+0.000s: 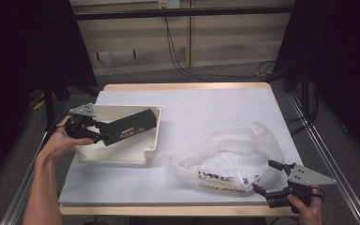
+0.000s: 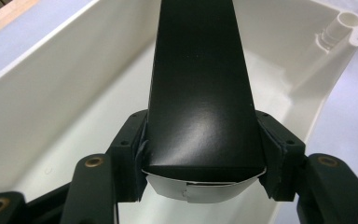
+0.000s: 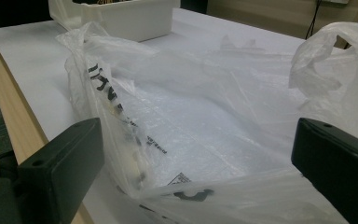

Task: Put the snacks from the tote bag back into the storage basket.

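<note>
A: I'm holding the black box (image 1: 127, 126) by its end in the left gripper (image 2: 200, 154), jaws clamped on its sides, the box tilting across the white bin (image 1: 147, 154).

B: Risk?

A: It's resting on the rim, so it could jam or tip. The right gripper (image 1: 268, 178) is gaping at the plastic bag (image 3: 205, 121), holding nothing. Its view is showing the bag's open mouth; the high view isn't.

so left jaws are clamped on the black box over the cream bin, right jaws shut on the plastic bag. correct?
Not quite. The right gripper is open: the right gripper view shows its jaws spread wide beside the plastic bag, not pressing it. The left gripper does clamp the black box over the cream bin.
</note>
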Demonstrator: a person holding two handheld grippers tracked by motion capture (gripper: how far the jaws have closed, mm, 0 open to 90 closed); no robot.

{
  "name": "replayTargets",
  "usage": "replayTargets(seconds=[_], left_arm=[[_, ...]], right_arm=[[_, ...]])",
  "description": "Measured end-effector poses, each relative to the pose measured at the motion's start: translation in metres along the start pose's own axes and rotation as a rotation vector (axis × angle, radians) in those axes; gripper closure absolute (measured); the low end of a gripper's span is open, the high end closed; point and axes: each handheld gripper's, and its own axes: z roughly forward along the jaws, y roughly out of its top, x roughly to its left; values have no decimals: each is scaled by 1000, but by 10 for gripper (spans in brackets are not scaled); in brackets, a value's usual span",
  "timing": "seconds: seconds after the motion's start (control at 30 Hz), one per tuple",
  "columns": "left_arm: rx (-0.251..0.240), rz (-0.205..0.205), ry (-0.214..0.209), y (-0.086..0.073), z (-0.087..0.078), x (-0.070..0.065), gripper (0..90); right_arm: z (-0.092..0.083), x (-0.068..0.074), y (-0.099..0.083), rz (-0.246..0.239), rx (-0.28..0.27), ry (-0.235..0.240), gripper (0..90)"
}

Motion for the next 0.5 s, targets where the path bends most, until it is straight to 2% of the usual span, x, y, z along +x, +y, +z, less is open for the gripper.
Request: replayTargets(seconds=[0.13, 0.23, 0.33, 0.5], left_arm=[[3, 2, -15, 0, 4, -1, 432], [17, 13, -10, 0, 8, 0, 432], [23, 5, -11, -2, 11, -1, 433], [67, 7, -16, -4, 17, 0, 432]], right_arm=[[0, 0, 0, -1, -1, 0, 22], [0, 0, 0, -2, -3, 1, 22], [0, 0, 0, -1, 0, -2, 22], [1, 0, 0, 2, 4, 0, 22]])
